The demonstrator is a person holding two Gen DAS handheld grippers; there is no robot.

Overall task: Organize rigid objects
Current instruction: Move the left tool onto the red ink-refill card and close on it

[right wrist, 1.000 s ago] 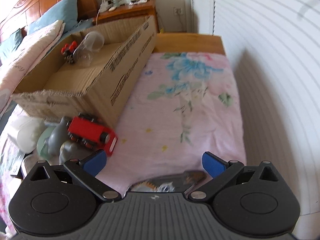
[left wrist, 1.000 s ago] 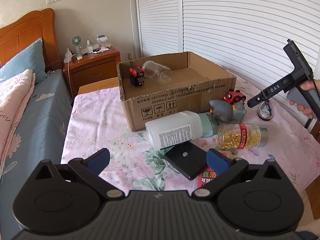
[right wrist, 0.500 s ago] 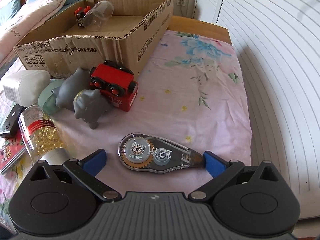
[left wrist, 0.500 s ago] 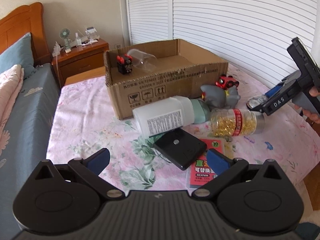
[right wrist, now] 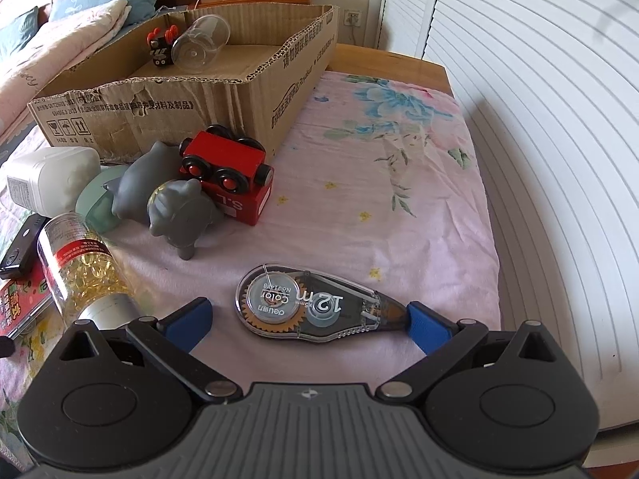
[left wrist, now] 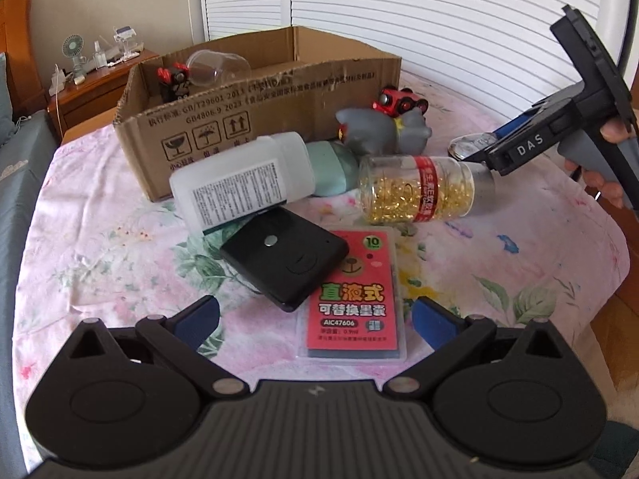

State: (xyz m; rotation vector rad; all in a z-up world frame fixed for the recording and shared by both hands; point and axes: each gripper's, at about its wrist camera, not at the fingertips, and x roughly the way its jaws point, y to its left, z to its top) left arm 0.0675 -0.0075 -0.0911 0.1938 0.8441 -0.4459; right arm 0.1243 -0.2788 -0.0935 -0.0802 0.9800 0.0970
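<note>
Tape dispenser (right wrist: 311, 306) lies crosswise, tip touching right gripper's (right wrist: 309, 321) right finger.

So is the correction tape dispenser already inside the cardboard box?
No, the correction tape dispenser lies on the floral sheet between the open right gripper fingers, outside the cardboard box.

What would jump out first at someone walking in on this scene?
Probably the cardboard box at the back of the flowered cloth, with a clear cup lying inside it. In front of it sits a jumble: a red toy train, a jar of golden capsules on its side, and a correction tape dispenser between the open right gripper's fingers.
</note>
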